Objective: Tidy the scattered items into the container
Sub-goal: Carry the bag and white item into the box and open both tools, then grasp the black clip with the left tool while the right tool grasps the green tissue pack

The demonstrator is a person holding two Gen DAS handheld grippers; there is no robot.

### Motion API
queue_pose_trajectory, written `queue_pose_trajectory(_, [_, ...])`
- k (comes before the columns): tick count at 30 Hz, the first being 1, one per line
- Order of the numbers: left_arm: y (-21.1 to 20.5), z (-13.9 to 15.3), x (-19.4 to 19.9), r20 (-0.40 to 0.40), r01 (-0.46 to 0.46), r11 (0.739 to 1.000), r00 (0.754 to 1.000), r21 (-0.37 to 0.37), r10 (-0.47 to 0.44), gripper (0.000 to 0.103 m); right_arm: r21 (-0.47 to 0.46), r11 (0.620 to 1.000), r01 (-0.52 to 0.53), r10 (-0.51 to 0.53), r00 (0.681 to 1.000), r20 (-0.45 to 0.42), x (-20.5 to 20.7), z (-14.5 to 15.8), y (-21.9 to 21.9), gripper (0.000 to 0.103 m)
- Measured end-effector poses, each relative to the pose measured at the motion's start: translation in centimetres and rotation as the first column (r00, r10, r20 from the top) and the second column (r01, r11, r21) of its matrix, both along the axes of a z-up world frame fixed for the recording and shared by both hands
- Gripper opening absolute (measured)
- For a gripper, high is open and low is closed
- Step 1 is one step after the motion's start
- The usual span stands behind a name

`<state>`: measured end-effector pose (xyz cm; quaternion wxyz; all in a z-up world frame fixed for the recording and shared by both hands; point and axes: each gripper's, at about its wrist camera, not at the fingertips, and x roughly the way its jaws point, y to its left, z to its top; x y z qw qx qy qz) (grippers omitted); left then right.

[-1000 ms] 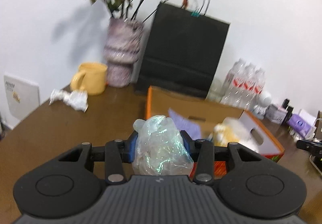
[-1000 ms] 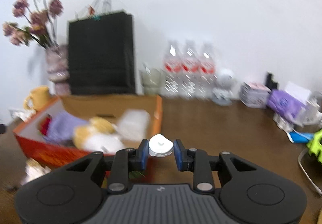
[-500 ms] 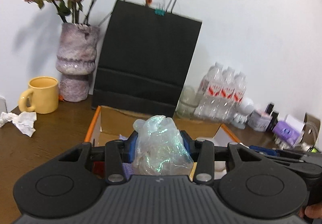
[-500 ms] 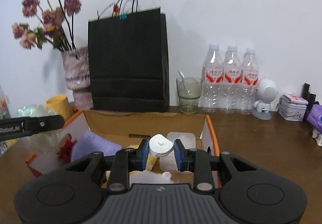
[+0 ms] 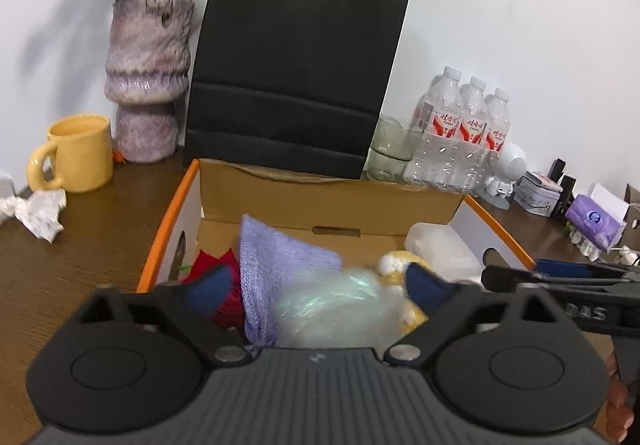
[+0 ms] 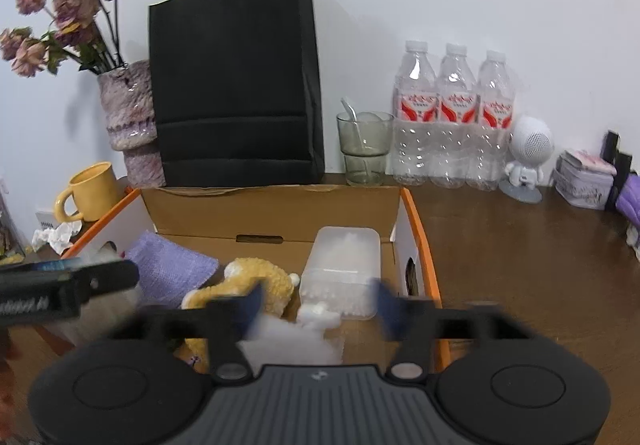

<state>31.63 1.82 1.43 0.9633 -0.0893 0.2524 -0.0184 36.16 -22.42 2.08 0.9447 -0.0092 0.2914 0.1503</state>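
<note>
An orange-rimmed cardboard box (image 5: pixel 332 201) (image 6: pixel 272 209) holds a purple cloth (image 5: pixel 280 257) (image 6: pixel 168 273), a red item (image 5: pixel 212 265), a yellow plush toy (image 6: pixel 256 281) and a clear plastic container (image 6: pixel 344 265). My left gripper (image 5: pixel 316 289) is open above the box; the iridescent plastic wrap (image 5: pixel 340 313), blurred, is loose between its spread fingers. My right gripper (image 6: pixel 316 301) is open above the box; a small white item (image 6: pixel 316 313), blurred, is below it. A crumpled tissue (image 5: pixel 40 213) (image 6: pixel 56 235) lies on the table left of the box.
A black paper bag (image 5: pixel 296 57), a vase of dried flowers (image 5: pixel 146 77), a yellow mug (image 5: pixel 76 153), a glass (image 6: pixel 364 149), three water bottles (image 6: pixel 454 117) and a white figurine (image 6: pixel 528 157) stand behind the box. Small boxes and a purple pack (image 5: pixel 592 221) sit right.
Both grippers have opened over the box. The left let go of the plastic wrap and the right let go of the small white item; both drop into the box.
</note>
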Motion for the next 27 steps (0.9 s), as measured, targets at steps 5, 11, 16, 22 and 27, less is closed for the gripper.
queue_pose_trajectory(5, [-0.1, 0.4, -0.3, 0.006, -0.004, 1.0, 1.0, -0.002, 0.004, 0.103, 0.009, 1.0, -0.023, 0.024, 0.999, -0.035, -0.2, 0.6, 0.2, 0.103])
queue_pose_trajectory(11, [0.2, 0.8, -0.5, 0.003, -0.023, 0.999, 1.0, -0.028, 0.023, 0.103, 0.005, 1.0, -0.023, 0.023, 0.999, -0.025, -0.8, 1.0, 0.4, 0.103])
queue_pose_trajectory(16, [0.1, 1.1, -0.8, 0.015, -0.02, 0.999, 1.0, -0.027, 0.021, 0.103, -0.005, 1.0, -0.019, 0.019, 1.0, -0.025, -0.8, 1.0, 0.5, 0.103])
queue_pose_trajectory(22, [0.0, 1.2, -0.9, 0.015, -0.022, 0.999, 1.0, -0.031, 0.022, 0.103, -0.02, 1.0, -0.006, 0.006, 1.0, -0.015, -1.1, 1.2, 0.7, 0.103])
queue_pose_trajectory(27, [0.4, 2.2, -2.3, 0.044, -0.019, 0.999, 0.999, -0.051, 0.021, 0.103, -0.021, 1.0, -0.012, 0.013, 1.0, 0.022, -2.7, 2.3, 0.7, 0.103])
